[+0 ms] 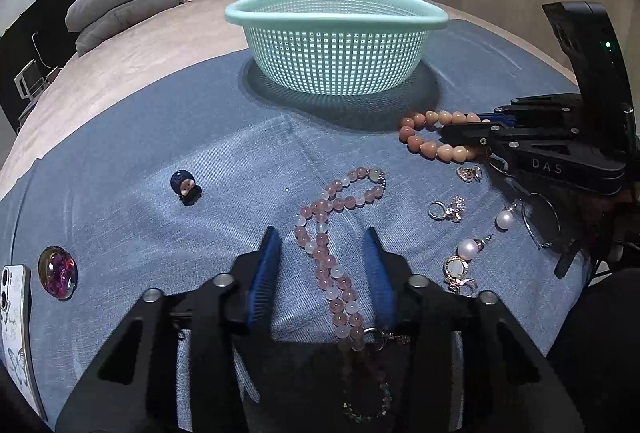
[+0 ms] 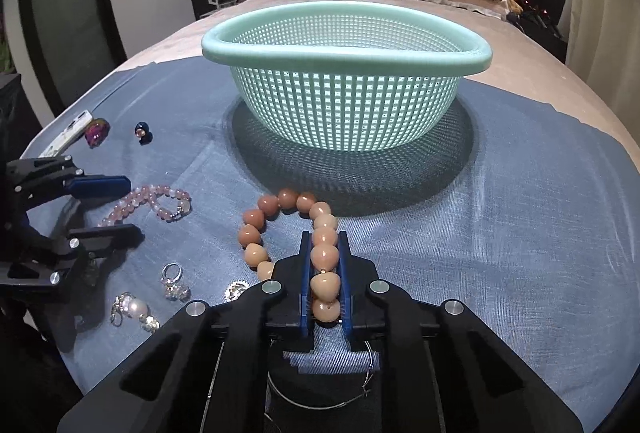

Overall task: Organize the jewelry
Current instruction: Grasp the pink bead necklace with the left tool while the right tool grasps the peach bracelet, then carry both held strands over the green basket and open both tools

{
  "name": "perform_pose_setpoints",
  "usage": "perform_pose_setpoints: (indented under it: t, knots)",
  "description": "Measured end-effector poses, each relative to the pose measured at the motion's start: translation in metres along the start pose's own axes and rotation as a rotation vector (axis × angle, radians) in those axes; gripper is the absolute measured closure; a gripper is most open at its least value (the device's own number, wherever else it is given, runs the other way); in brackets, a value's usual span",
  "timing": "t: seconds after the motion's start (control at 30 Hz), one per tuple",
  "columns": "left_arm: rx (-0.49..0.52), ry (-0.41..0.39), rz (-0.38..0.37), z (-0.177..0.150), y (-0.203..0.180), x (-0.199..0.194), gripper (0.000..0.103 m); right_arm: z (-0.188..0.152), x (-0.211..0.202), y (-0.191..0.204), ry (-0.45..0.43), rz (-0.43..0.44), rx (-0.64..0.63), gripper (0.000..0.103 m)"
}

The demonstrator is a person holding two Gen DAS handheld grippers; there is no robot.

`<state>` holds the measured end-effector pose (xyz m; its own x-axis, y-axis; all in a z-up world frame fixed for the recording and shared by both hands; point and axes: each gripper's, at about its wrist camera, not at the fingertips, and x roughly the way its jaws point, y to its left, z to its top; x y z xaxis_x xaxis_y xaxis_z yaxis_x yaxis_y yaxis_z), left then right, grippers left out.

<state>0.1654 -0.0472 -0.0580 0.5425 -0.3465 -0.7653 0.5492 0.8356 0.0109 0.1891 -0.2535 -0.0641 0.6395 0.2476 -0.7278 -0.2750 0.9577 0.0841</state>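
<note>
Right gripper (image 2: 325, 257) is clamped on the peach bead bracelet (image 2: 280, 229) lying before the mint basket (image 2: 344, 49), while the left gripper (image 1: 322, 257) straddles the pink bead necklace (image 1: 332, 233), pads apart from it — best lift slowly, so dangling beads clear the rim.

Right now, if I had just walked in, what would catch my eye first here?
Most likely the mint-green perforated plastic basket, standing at the far end of the blue denim cloth spread on the bed. Nearer, the right gripper is shut on a bracelet of peach heart-shaped beads. The left gripper straddles a long strand of pink and white round beads, its blue pads apart from it.
</note>
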Motion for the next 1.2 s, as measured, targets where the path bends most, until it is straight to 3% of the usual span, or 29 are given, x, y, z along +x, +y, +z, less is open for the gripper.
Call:
perform_pose_setpoints:
  t: [0.13,0.33,0.53,0.87,1.03,1.2]
  knots:
    - [-0.073,0.032,-0.066,-0.002,0.011,-0.003,0.096,-0.005,-0.017,-0.002,-0.021,0.006,0.038,0.092]
    - [-0.094,0.037,-0.074,-0.005,0.007,-0.022,0.097,-0.004,-0.053,0.006,-0.067,-0.022,0.033,0.092]
    - [-0.133,-0.019,-0.062,0.009,0.012,-0.065,0.097,0.008,-0.092,0.02,-0.109,-0.026,0.005,0.092]
    - [-0.17,-0.082,-0.128,0.074,0.017,-0.102,0.097,0.053,-0.142,0.024,-0.209,-0.013,-0.006,0.092]
    - [-0.151,-0.119,-0.13,0.112,0.011,-0.105,0.097,0.082,-0.141,0.014,-0.234,0.005,0.002,0.092]
    - [-0.121,-0.105,-0.117,0.152,0.008,-0.086,0.097,0.108,-0.124,0.003,-0.227,0.012,-0.003,0.092]
